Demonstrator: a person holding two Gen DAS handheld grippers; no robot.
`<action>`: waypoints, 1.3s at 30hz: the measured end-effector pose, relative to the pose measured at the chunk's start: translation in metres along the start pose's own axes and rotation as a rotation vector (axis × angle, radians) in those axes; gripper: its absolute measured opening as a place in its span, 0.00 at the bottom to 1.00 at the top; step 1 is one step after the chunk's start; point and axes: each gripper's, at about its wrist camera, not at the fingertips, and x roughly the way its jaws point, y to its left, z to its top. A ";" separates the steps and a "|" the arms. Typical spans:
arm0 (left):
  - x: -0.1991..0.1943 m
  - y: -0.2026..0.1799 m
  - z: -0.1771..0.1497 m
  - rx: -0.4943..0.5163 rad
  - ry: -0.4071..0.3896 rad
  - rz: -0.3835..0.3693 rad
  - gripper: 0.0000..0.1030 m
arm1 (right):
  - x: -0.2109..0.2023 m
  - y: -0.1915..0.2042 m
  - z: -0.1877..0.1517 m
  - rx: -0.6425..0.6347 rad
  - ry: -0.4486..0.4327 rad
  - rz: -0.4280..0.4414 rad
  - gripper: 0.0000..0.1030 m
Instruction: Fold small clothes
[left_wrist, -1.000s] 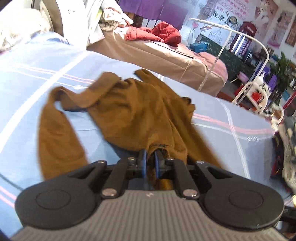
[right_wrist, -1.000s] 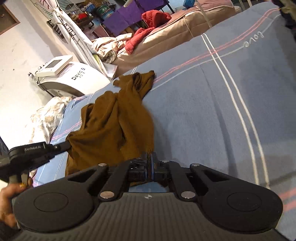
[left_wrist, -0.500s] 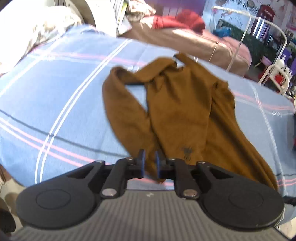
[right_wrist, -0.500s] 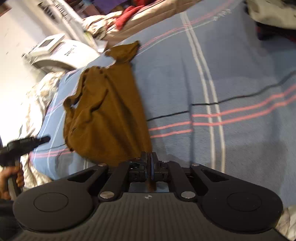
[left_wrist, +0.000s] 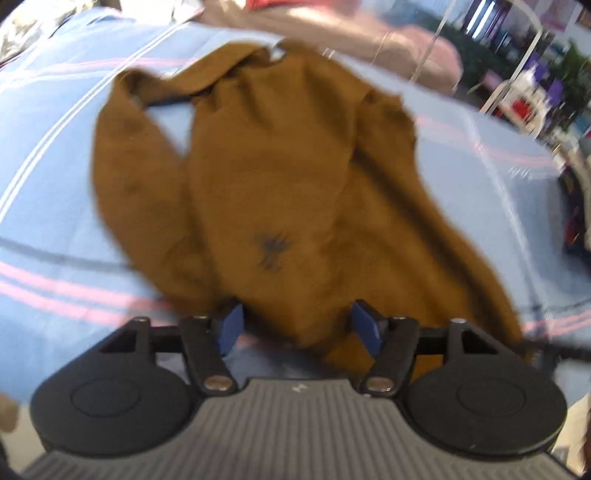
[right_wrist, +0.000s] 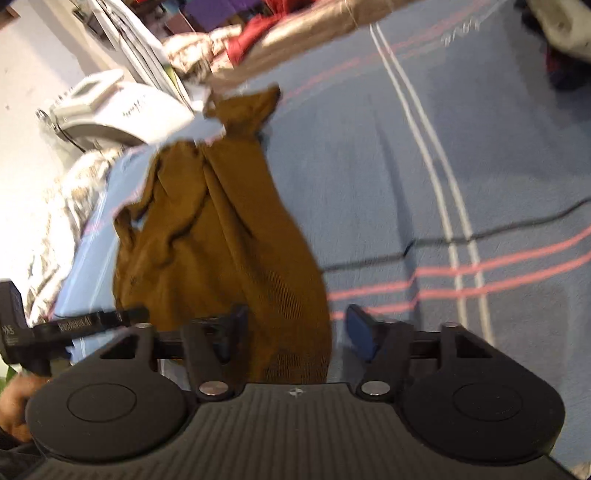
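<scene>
Left wrist view: my left hand-held gripper (left_wrist: 297, 326) now stands wide, having let go the hem of the brown garment (left_wrist: 273, 192) it pinched half a second ago. My right hand-held gripper (right_wrist: 295, 332) has opened wide too. Released, the garment lies spread on the blue bed sheet (right_wrist: 424, 166), hem nearest me, likely ready for its first fold.

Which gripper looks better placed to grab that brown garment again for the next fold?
Probably the left gripper: it is open with the brown garment bunched between its fingers. The right gripper, also open, has cloth only by its left finger, at the garment's edge.
</scene>
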 end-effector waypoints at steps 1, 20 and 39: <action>0.006 -0.006 0.004 0.015 -0.013 0.007 0.19 | 0.005 0.002 -0.003 -0.007 0.012 0.018 0.34; -0.007 -0.062 -0.012 0.124 -0.113 -0.042 0.61 | -0.033 -0.029 -0.006 0.040 -0.163 -0.166 0.30; 0.028 -0.002 0.025 0.067 -0.110 -0.114 0.05 | -0.024 -0.022 -0.006 0.027 -0.133 -0.174 0.36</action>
